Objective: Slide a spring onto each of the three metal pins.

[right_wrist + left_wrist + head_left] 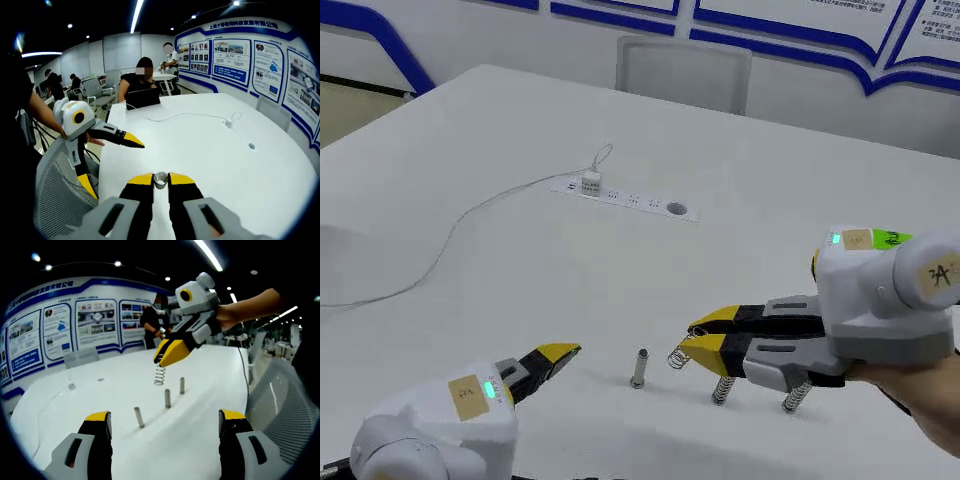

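Observation:
On the white table (520, 260) a bare metal pin (639, 368) stands upright. To its right stand two more pins, each with a spring around it (723, 389) (797, 396). My right gripper (697, 337) is shut on a loose spring (678, 356), which hangs just right of and above the bare pin. In the right gripper view the spring (160, 180) sits end-on between the jaws. My left gripper (556, 354) is left of the bare pin, open and holding nothing. In the left gripper view the bare pin (139, 417) is nearest, with the held spring (159, 374) beyond it.
A white power strip (625, 197) with a plug (590, 182) and a long cable lies at mid-table. A grey chair (682, 70) stands at the far edge. Mesh chairs (60, 190) (285, 405) stand by the near edge. People sit at a desk behind (142, 80).

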Motion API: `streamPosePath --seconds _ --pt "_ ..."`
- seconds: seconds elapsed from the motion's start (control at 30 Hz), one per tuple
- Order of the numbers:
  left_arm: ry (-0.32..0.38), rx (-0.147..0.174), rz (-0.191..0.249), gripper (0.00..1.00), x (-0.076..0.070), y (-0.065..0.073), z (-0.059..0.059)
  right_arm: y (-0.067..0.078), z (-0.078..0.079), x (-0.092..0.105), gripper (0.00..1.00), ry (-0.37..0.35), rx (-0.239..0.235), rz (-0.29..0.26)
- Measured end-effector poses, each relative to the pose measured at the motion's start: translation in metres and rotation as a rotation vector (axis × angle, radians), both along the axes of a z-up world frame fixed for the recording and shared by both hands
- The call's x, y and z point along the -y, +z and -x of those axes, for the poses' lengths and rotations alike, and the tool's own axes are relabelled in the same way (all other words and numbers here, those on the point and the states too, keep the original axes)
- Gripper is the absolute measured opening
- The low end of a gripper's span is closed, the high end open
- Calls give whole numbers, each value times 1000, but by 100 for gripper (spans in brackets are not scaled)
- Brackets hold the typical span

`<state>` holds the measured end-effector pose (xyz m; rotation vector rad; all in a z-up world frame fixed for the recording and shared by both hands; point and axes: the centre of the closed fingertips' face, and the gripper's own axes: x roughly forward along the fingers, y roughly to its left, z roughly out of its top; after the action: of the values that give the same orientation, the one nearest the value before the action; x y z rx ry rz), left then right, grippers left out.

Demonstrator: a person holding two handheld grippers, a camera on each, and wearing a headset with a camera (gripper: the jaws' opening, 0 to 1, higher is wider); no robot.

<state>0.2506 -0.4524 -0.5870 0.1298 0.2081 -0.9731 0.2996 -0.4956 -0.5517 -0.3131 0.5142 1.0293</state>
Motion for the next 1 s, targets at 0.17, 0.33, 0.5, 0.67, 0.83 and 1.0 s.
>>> streamPosePath --seconds 0.17,0.33,0.5,0.67,0.83,1.0 --pt "22 -48 64 95 -2 0 -3 -4 -16 1 11 -40 -2 8" --pt "30 -56 96 99 0 3 -4 -14 -26 1 11 -55 -9 32" --pt "27 -52 89 100 1 2 -4 -24 -36 -3 11 -77 -34 32" --pt "35 -55 87 100 0 2 -5 -33 -43 -11 11 -88 -61 23" --pt "62 -51 64 100 -5 -1 -9 -45 -47 -18 11 -72 -88 37" --pt "87 -52 86 100 -9 2 -13 -56 -49 -20 11 -55 -99 68"
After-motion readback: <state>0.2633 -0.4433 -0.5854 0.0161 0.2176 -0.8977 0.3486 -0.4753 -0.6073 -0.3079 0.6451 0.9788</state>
